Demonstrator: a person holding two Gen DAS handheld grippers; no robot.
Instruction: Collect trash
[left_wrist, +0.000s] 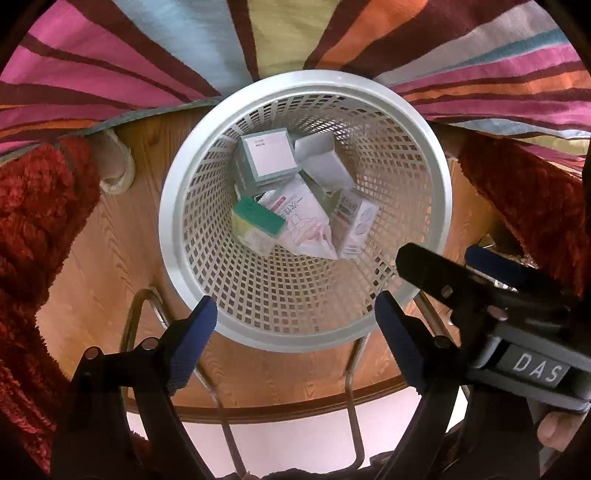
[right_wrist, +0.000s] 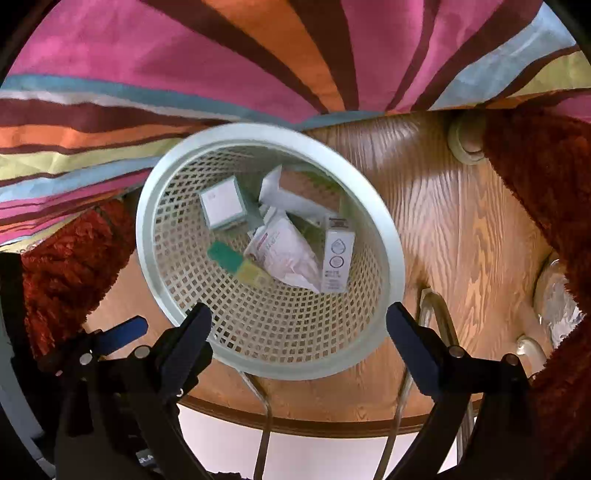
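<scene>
Both hand-held grippers, left (left_wrist: 291, 325) and right (right_wrist: 298, 330), hover spread and empty over the basket (left_wrist: 436, 177) on the wooden bench (left_wrist: 110, 221); boxes (left_wrist: 271, 155) and a wrapper (left_wrist: 306, 225) lie inside.

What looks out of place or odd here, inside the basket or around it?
Nothing is spilled. The boxes and the crumpled wrapper lie jumbled inside the white basket. Both grippers are open and hold nothing.

left tool (left_wrist: 291, 325): black arms, ridged blue pads, silver screw heads | right tool (right_wrist: 297, 332): same black-and-blue build; seen from the left camera, grey body lettered "DAS" in white | bare fingertip (left_wrist: 554, 430) visible beneath that grey body
</scene>
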